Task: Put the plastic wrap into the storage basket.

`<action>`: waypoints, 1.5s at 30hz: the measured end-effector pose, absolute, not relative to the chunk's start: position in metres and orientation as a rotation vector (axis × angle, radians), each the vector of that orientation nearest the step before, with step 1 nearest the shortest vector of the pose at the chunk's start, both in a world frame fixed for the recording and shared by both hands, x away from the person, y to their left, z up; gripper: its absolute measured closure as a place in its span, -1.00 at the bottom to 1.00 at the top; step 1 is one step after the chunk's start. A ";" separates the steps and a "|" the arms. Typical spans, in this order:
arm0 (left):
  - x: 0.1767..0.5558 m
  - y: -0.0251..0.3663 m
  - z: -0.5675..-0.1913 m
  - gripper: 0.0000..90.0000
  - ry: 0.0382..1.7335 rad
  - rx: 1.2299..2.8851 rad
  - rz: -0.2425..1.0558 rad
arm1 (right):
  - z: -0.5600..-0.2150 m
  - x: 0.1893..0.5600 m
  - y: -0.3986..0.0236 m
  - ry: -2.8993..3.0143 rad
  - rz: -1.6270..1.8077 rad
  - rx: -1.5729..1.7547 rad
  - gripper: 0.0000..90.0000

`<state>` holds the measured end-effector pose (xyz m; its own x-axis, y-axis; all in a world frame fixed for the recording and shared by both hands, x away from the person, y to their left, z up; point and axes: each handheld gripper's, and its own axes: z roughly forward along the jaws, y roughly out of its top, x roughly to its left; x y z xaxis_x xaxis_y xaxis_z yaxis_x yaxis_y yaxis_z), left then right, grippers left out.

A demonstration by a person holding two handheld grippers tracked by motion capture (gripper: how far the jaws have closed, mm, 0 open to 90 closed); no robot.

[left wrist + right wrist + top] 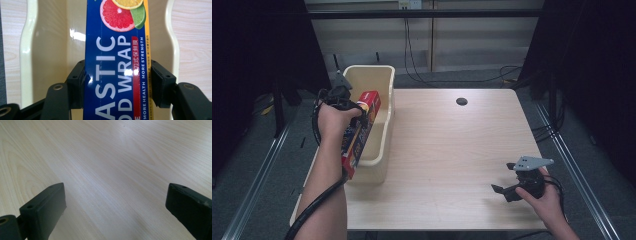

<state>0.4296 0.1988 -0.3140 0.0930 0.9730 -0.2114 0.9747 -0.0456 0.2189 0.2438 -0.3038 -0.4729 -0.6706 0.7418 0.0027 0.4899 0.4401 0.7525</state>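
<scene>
We see the left gripper [117, 75] clamping a long plastic wrap box [116, 62] by its sides, held over the cream bin [384, 95] at the table's [452, 150] left edge. The right gripper [115, 205] rests wide apart near the front right corner, holding nothing.

The right gripper [116, 207] hangs low over the pale wooden table [112, 165], its two black jaws spread wide apart with nothing between them. Bare wood grain runs slantwise across the tabletop beyond the jaws, with a soft sheen farther off.
</scene>
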 end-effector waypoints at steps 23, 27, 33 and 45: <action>0.442 0.198 -0.331 -0.10 1.989 2.096 -0.046 | -0.474 0.244 -0.304 2.372 1.075 1.057 -0.94; 0.444 0.198 -0.334 -0.11 2.006 2.088 -0.058 | -0.474 0.244 -0.304 2.372 1.074 1.057 -0.94; 0.446 0.199 -0.337 -0.11 2.019 2.082 -0.053 | -0.474 0.244 -0.304 2.371 1.078 1.053 -0.94; 0.448 0.198 -0.342 -0.13 2.049 2.081 -0.052 | -0.474 0.244 -0.305 2.372 1.080 1.058 -0.94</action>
<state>0.4482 0.1977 -0.3424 0.0270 0.9836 -0.1786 0.9913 -0.0033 0.1314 0.2444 -0.3047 -0.4743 -0.6710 0.7414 0.0086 0.4931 0.4376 0.7519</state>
